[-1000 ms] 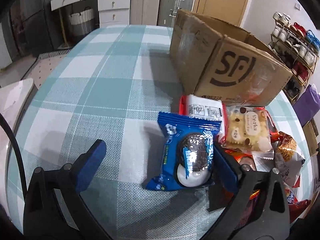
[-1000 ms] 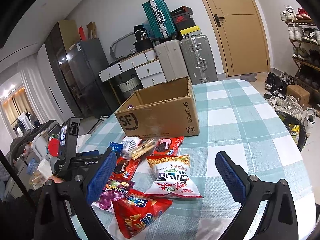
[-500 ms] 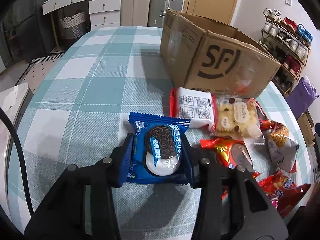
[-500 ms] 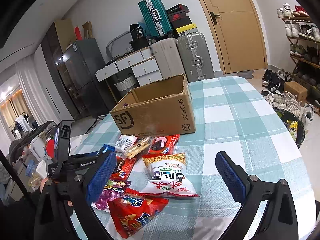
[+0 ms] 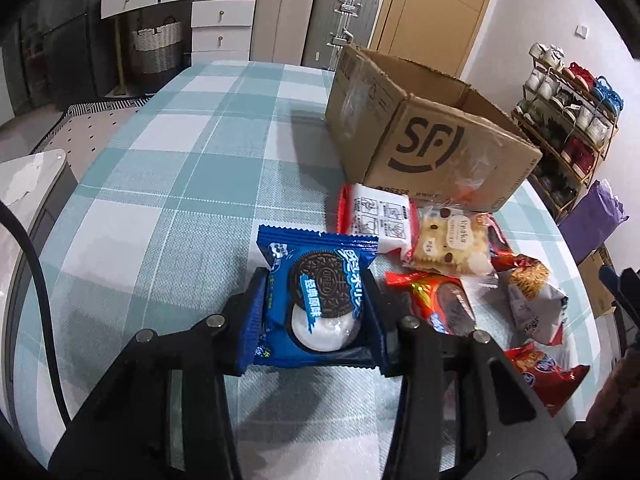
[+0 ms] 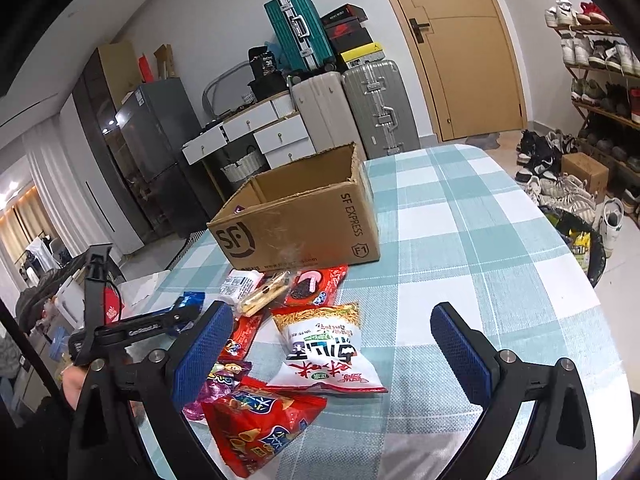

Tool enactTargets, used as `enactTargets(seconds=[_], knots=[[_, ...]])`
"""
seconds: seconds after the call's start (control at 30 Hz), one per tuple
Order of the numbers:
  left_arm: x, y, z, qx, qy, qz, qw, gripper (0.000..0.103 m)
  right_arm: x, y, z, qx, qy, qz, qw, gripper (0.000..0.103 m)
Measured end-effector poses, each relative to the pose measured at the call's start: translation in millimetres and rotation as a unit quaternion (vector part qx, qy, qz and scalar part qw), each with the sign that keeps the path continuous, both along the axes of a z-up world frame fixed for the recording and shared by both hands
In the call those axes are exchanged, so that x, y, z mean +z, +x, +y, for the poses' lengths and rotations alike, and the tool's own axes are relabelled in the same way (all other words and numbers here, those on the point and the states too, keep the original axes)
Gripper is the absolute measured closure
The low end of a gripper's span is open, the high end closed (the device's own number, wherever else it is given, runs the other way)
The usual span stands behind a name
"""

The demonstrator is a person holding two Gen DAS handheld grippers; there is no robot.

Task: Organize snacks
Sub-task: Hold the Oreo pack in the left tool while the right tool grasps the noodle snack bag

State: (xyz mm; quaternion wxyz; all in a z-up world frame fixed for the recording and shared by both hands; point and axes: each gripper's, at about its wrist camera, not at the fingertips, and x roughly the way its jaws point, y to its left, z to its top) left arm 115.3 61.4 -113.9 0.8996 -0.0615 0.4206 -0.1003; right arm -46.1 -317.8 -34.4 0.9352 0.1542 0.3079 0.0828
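Currently, L gripper (image 5: 316, 312) is clamped on the blue Oreo pack (image 5: 318, 300), one pad on each side edge, pack flat above the checked tablecloth (image 5: 160, 184). Open SF box (image 5: 432, 140) sits at 1 o'clock from the pack; white packet (image 5: 378, 216) and biscuit pack (image 5: 452, 244) lie between (near the box base). R gripper (image 6: 322, 356) has fingers spread wide, holding nothing, with the noodle bag (image 6: 324, 348) on the cloth between its pads and the red chip bag (image 6: 260, 420) at 7 o'clock.
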Motion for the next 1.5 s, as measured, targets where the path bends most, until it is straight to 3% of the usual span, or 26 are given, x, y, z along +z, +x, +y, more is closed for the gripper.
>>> enactTargets(seconds=[0.2, 0.57, 1.03, 1.1, 1.17, 1.33, 1.5], knots=[[10, -13, -1, 0.003, 0.000, -0.015, 0.9999, 0.062, -6, 6, 3, 0.017, 0.009, 0.016, 1.000, 0.002], [13, -20, 15, 0.018, -0.040, -0.001, 0.9990, 0.062, -29, 26, 14, 0.044, 0.018, 0.069, 0.996, 0.002], [12, -30, 0, 0.003, -0.016, 0.002, 0.9999, 0.062, -48, 53, 25, 0.053, 0.023, 0.116, 0.992, 0.003], [11, -30, 1, 0.005, -0.014, 0.003, 0.9999, 0.062, -50, 58, 26, 0.058, 0.026, 0.119, 0.991, 0.006], [10, -29, 1, 0.007, -0.013, 0.004, 0.9999, 0.062, -53, 63, 30, 0.069, 0.024, 0.127, 0.989, 0.022], [8, -26, 2, 0.010, -0.010, 0.009, 0.9999, 0.062, -58, 66, 42, 0.080, -0.010, 0.137, 0.987, 0.028], [7, -24, 1, 0.014, 0.001, 0.008, 0.9999, 0.062, -61, 65, 38, 0.090, 0.004, 0.141, 0.986, 0.046]])
